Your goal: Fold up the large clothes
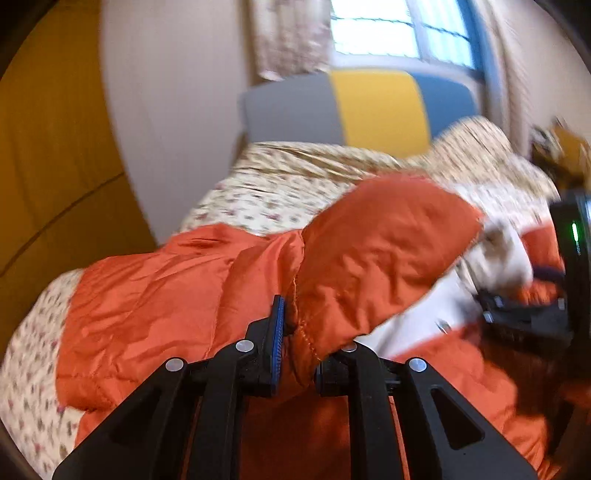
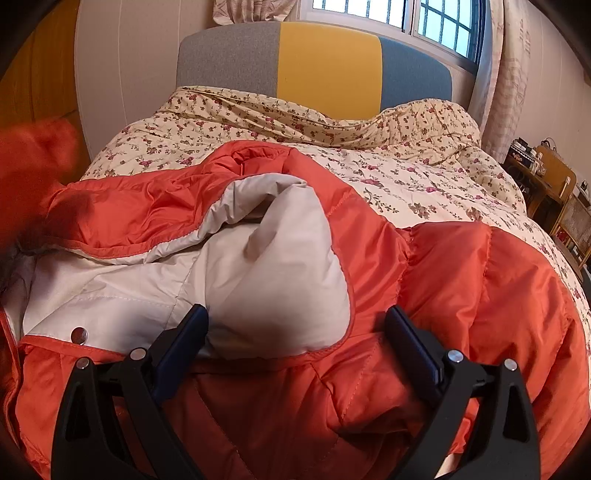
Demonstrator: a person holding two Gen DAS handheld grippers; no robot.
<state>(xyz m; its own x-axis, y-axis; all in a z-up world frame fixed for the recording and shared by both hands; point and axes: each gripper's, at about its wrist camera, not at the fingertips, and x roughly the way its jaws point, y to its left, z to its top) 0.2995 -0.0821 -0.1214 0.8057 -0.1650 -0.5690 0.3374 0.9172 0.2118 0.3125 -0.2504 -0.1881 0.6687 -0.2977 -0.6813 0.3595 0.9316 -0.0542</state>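
Observation:
An orange puffer jacket (image 2: pixel 461 288) with a pale grey lining (image 2: pixel 258 280) lies spread on the bed. My left gripper (image 1: pixel 297 347) is shut on a sleeve of the orange jacket (image 1: pixel 369 240) and holds it lifted above the jacket body; the sleeve's seam runs between the blue pads. My right gripper (image 2: pixel 297 325) is open, its fingers either side of a fold of grey lining just above the jacket. The right gripper also shows in the left wrist view (image 1: pixel 524 314), blurred at the right edge. The lifted sleeve shows blurred at the left of the right wrist view (image 2: pixel 33 155).
A floral quilt (image 2: pixel 406 173) covers the bed. A grey, yellow and blue headboard (image 2: pixel 325 62) stands behind it under a barred window (image 2: pixel 443 26). A yellow door (image 1: pixel 44 166) is to the left. Wooden furniture with clutter (image 2: pixel 546 184) stands at the right.

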